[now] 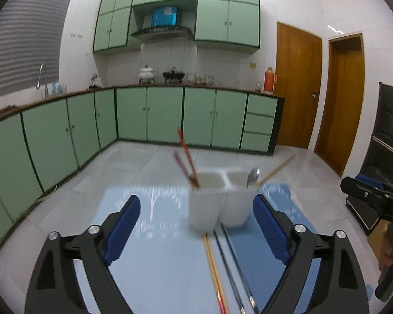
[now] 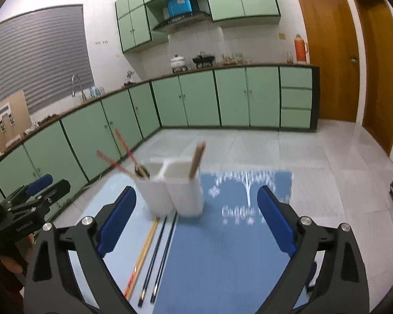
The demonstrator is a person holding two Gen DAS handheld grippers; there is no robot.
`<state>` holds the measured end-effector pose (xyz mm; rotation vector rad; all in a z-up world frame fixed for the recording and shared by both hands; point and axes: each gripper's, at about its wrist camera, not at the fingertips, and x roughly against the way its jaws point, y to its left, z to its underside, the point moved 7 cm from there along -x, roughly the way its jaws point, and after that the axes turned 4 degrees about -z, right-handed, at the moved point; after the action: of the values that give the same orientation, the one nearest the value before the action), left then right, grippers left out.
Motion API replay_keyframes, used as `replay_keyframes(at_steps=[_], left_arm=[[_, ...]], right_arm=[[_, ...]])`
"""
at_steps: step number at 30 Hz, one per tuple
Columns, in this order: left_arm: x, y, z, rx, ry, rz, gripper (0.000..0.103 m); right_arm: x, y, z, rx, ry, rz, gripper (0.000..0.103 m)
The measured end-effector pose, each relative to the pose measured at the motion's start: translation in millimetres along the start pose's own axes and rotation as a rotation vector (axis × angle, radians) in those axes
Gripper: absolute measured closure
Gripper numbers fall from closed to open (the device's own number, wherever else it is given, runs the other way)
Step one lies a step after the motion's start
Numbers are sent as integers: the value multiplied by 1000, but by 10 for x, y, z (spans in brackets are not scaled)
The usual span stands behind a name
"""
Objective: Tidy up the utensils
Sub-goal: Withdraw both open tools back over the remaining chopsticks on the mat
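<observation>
Both claws, left and right, wide open, holding nothing. Chopsticks flat on the counter, just before the holder. Best to pinch one pair mid-length, lift level, drop tips-first.

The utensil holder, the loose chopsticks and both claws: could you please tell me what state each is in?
Utensil holder: upright on the blue mat, two compartments, partly filled.
Red chopsticks: standing tilted in one compartment.
Wooden chopsticks: lying flat on the mat.
Black chopsticks: lying flat beside them.
Left claw: open, empty.
Right claw: open, empty.
</observation>
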<state>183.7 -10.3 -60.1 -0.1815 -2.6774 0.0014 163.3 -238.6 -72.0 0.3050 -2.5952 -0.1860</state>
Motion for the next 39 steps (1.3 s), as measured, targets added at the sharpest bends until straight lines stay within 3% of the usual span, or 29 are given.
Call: replay_keyframes(at_steps=[9, 20, 22, 29, 39], left_arm=[[-64, 113, 783, 4, 133, -23, 15], [-88, 184, 1391, -25, 213, -70, 15], [-85, 228, 1457, -21, 227, -78, 15], [-80, 319, 1562, -22, 247, -98, 15], [-97, 344, 1602, -14, 263, -86, 14]], right_arm=[[-195, 178, 888, 12, 86, 36, 12], [-397, 409, 1462, 20, 132, 40, 13], [-443, 464, 1550, 34, 151, 42, 23], [-523, 578, 1721, 40, 207, 34, 32], [-699, 651, 1921, 30, 330, 30, 55]])
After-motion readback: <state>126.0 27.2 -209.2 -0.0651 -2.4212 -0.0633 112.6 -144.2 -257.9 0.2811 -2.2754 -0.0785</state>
